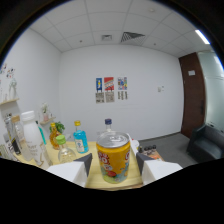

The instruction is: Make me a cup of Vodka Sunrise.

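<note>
A yellow and orange drink can [113, 159] with a silver top stands upright on the tan table [95, 181], between my gripper's [114, 161] two fingers. The dark fingertips [86, 162] sit level with the can's middle, and a thin gap shows on each side of it. My gripper is open. Just beyond the can, a bottle with a blue cap [108, 122] pokes up, its body hidden by the can. To the left stand a blue bottle with a yellow cap [80, 138], a white bottle [31, 136], an orange bottle [53, 135] and a clear green-capped container [61, 146].
Small dark items [148, 148] lie on the table right of the can. Shelves with clutter [10, 125] stand at the far left. A dark sofa [206, 142] and a brown door [192, 95] are off to the right, beyond the table. Posters [110, 89] hang on the white wall.
</note>
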Demonstrator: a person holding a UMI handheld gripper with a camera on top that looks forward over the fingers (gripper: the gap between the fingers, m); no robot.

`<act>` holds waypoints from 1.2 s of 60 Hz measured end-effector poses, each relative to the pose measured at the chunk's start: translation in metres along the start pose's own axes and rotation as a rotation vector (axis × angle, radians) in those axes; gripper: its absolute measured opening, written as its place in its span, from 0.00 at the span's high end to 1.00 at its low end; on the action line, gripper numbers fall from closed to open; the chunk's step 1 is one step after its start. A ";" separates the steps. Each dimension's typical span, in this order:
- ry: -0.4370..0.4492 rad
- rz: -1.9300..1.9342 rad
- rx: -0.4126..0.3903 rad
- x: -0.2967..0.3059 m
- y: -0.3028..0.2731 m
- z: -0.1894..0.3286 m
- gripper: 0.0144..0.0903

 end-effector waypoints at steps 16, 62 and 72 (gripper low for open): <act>0.011 -0.003 -0.001 -0.001 0.002 0.015 0.49; -0.058 0.031 -0.030 -0.065 0.096 -0.107 0.52; -0.078 0.002 -0.107 -0.083 0.163 -0.099 0.52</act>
